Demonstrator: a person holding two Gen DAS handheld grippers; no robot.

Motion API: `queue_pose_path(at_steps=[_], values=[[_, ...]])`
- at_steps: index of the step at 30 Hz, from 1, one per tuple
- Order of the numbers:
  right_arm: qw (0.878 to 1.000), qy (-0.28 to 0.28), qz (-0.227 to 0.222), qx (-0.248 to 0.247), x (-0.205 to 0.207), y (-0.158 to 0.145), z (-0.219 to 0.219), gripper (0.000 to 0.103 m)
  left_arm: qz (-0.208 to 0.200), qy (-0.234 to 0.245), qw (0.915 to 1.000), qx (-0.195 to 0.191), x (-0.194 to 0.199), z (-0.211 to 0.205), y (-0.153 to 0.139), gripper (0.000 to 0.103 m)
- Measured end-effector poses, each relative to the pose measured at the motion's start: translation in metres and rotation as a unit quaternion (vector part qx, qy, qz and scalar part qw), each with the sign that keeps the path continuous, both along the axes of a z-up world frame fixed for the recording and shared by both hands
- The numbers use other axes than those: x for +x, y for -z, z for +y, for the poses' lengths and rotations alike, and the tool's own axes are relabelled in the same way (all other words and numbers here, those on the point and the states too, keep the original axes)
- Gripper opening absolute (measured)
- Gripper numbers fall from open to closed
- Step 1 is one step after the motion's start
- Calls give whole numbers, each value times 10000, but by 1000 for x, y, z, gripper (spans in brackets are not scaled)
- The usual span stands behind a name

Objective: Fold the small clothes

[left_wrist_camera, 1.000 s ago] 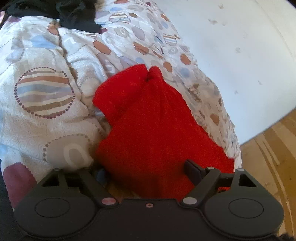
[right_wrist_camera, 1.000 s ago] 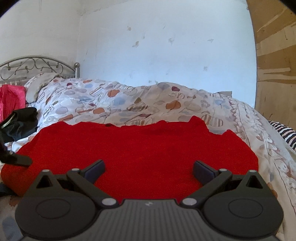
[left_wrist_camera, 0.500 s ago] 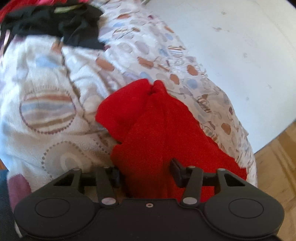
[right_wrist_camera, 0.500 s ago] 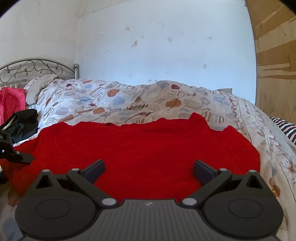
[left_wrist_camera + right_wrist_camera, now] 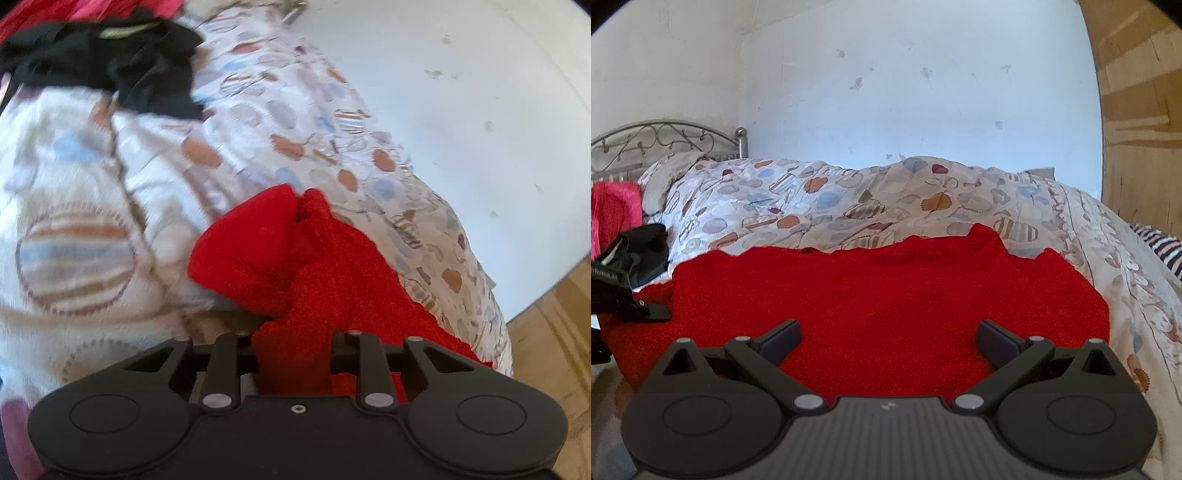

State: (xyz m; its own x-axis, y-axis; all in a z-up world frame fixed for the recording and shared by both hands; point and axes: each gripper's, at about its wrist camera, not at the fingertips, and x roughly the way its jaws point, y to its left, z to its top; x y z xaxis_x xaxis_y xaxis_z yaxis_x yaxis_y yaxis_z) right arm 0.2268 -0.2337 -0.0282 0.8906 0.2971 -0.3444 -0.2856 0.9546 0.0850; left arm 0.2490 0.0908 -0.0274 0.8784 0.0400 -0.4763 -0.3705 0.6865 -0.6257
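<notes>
A red knitted garment (image 5: 886,295) lies spread on the patterned duvet (image 5: 849,195). In the left wrist view my left gripper (image 5: 293,354) is shut on a bunched edge of the red garment (image 5: 314,258), which rises in a fold in front of it. In the right wrist view my right gripper (image 5: 888,332) is open just above the garment's near edge, holding nothing. The left gripper shows at the far left of that view (image 5: 631,302), on the garment's left side.
A black garment (image 5: 110,62) and a pink one (image 5: 613,214) lie near the metal headboard (image 5: 665,140). A striped cloth (image 5: 1160,247) lies at the bed's right edge. A white wall (image 5: 923,92) stands behind, and a wooden floor (image 5: 554,332) lies beside the bed.
My left gripper has closed from open onto the red garment's edge and lifted it a little. My right gripper has stayed open and nearly still.
</notes>
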Motion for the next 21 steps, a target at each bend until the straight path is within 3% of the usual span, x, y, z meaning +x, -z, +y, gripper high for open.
queue_pose_path(at_steps=[4,9,13,17,21], values=[[9993,54,331,144,-1,-11,-18,103,16,93,9998,187,3,-2,-8,26],[9993,308,122,-164,-25,-24,-46,103,30,298,9979,581,13,-10,-24,25],[9984,570,67,18,-51,-26,-81,103,-163,579,9922,1093,24,-24,-50,24],[9948,1008,73,133,-72,-21,-113,103,-378,1046,9757,1888,45,-59,-85,22],[9878,1525,28,328,-87,-18,-146,103,-653,1693,9473,2640,62,-111,-114,22]])
